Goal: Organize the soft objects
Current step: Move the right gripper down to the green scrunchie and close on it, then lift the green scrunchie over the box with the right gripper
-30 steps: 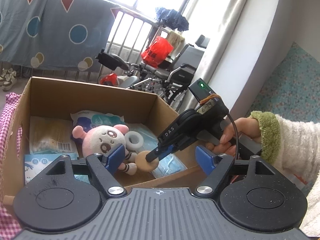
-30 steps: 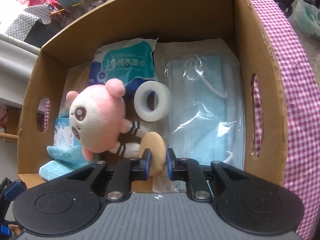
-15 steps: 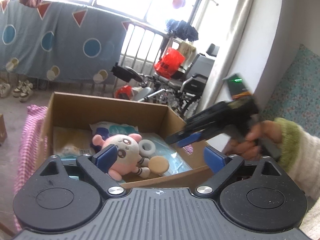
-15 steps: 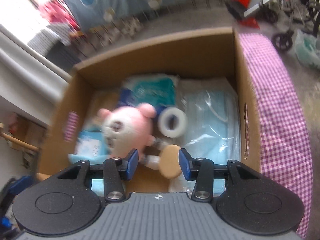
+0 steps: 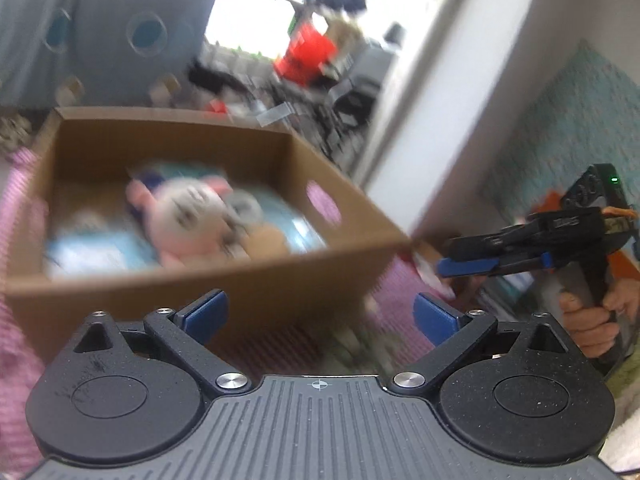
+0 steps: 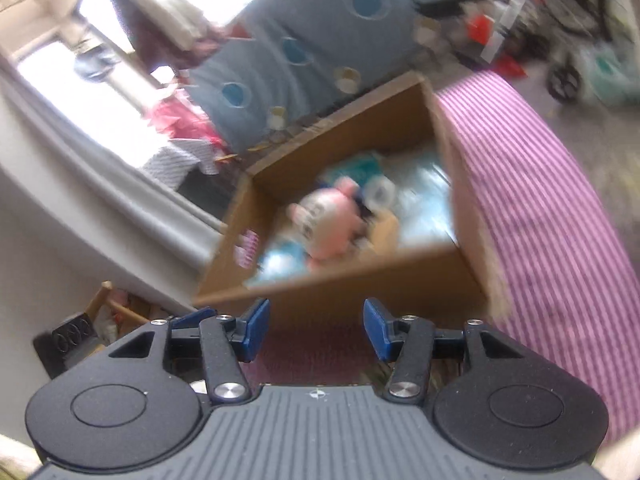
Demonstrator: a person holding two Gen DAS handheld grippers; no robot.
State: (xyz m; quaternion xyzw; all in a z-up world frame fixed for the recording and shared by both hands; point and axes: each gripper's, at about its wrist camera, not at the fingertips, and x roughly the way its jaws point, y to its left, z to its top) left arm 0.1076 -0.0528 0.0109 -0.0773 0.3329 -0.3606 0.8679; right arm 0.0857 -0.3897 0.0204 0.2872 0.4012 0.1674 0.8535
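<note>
A lived-in home room: a grey-blue cloth with circles and triangles point(image 6: 316, 52) hangs by a bright window point(image 5: 256, 12), laundry hangs near it, a wheelchair point(image 5: 352, 92) stands among clutter on the floor, and a cardboard box point(image 5: 224, 280) sits on pink checked fabric point(image 6: 552, 200).

No text, label, brand or number can be read: the packets in the brown cardboard box point(image 5: 224, 276) are smeared by motion blur, and the marking on the black handheld gripper body point(image 5: 560, 226) is too small to make out
</note>
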